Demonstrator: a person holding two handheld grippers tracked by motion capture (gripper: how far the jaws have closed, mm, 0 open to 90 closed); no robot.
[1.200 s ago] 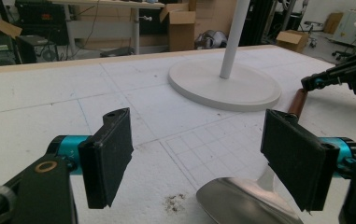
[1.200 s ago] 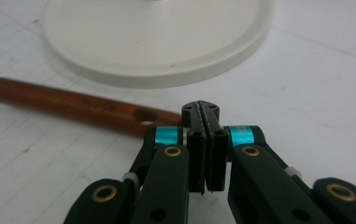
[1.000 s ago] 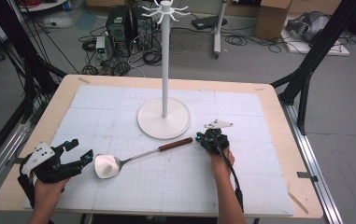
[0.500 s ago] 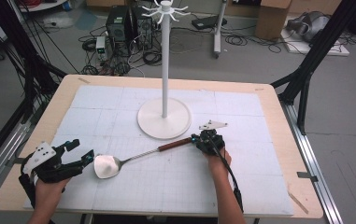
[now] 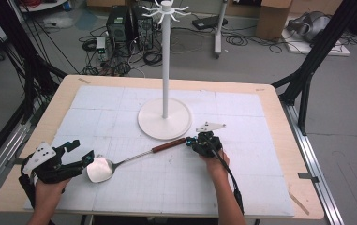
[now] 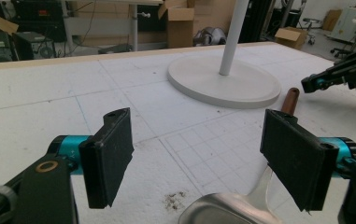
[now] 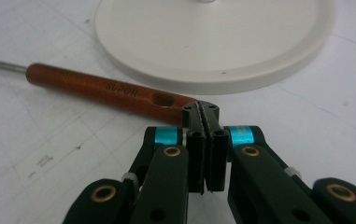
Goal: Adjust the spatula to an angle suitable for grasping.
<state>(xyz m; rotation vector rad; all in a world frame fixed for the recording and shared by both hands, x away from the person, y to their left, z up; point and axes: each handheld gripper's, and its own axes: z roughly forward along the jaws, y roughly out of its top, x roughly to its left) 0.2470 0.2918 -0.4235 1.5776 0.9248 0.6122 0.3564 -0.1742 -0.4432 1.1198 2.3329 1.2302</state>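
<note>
Black right gripper, teal bands, brass rivets, probably a grey top plate.

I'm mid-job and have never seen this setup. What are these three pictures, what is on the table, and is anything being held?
No robot arm here: a person holds a two-jaw tool in each hand. The high view looks down on the table; the other two pictures come from cameras riding on each tool. On the table stand a white hook stand and a ladle with a wooden handle. The left tongs are open, with the ladle's bowl just below them, not gripped. The right tongs are shut, their tips at the end of the ladle's handle; nothing is between them. Nothing is held.
</note>
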